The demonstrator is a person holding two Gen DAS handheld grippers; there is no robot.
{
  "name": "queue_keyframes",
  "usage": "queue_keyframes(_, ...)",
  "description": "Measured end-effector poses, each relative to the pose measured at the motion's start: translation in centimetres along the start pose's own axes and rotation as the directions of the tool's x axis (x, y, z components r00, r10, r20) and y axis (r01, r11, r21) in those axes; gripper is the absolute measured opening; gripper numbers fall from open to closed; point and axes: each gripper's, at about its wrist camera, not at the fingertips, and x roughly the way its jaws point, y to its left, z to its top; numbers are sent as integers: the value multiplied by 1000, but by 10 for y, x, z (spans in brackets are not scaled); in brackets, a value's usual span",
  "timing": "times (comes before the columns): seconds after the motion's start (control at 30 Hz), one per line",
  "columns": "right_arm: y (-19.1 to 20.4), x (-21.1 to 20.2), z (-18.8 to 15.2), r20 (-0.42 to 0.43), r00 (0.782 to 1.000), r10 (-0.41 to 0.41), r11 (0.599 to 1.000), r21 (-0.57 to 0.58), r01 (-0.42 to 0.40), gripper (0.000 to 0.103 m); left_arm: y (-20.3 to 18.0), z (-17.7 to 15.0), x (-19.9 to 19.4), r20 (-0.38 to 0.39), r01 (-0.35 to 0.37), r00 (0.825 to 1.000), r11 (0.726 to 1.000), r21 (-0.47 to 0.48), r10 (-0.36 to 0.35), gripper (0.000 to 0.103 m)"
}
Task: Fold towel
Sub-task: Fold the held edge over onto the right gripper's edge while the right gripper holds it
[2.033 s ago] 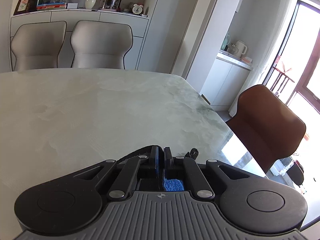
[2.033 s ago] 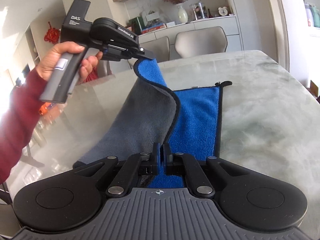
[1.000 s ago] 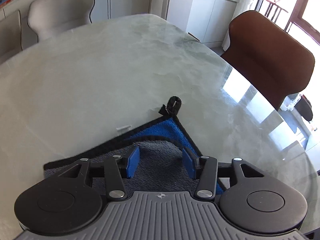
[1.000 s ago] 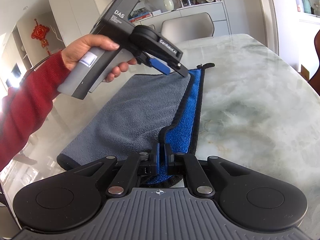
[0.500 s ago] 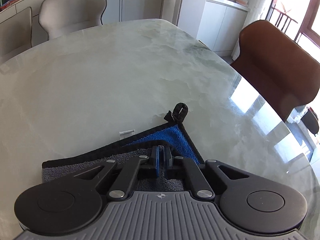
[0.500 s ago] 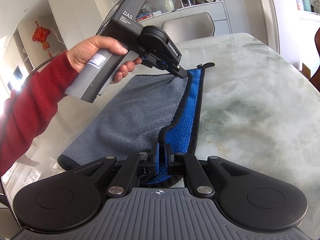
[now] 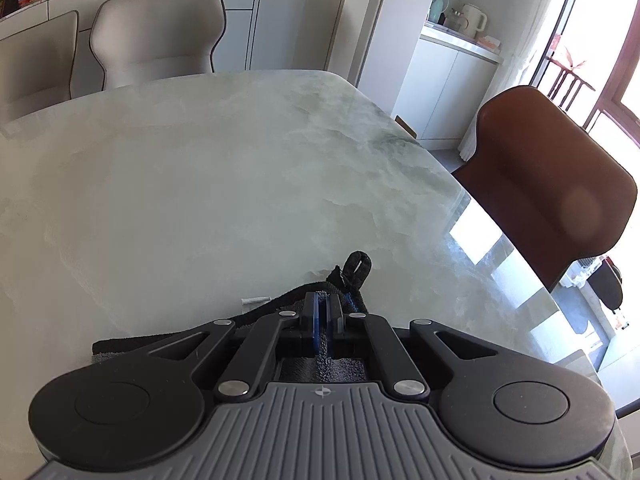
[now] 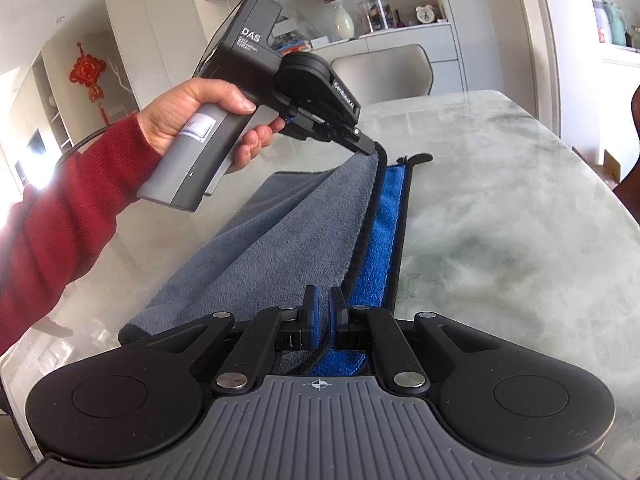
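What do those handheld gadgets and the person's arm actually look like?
Each is a pistol-shaped tool. The left gripper has a grey handle with a white label, a black boxy top printed "DAS", and a round black hinge housing. The right gripper shows black linkage arms with silver rivets, blue finger pads and a ribbed grey base. The left hand is bare, with a red knit sleeve and a thin black cable.

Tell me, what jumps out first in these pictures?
A grey and blue towel lies half folded on a pale marble table, one corner lifted by the left gripper, held in a hand in a red sleeve. The right gripper pinches the near edge. A brown chair stands at the table's right.
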Motion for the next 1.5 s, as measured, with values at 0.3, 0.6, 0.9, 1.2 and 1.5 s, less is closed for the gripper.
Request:
queue_keyframes(0.3,4,2,-4,-42,999,19,999,28,-18,31,0,-3,4,-3,1,1000,1000,-3,-1,2)
queue_keyframes(0.6,13,-10,-3,52,998,-30,998,-59,33,4,0,-3,1,7,6,1000,1000,-4,-5,2)
queue_keyframes(0.9,3,-10,-7,33,997,-76,996,-40,77,4,-6,-2,6,5,5,1000,1000,2,-5,2)
queue_keyframes(1.2,4,-19,-9,43,995,-88,996,-22,89,4,-6,-3,15,-8,15,1000,1000,-7,-15,2)
queue_keyframes(1.5,-1,-23,-12,13,993,-116,993,1,116,6,-8,-10,20,-44,-19,999,998,66,22,29)
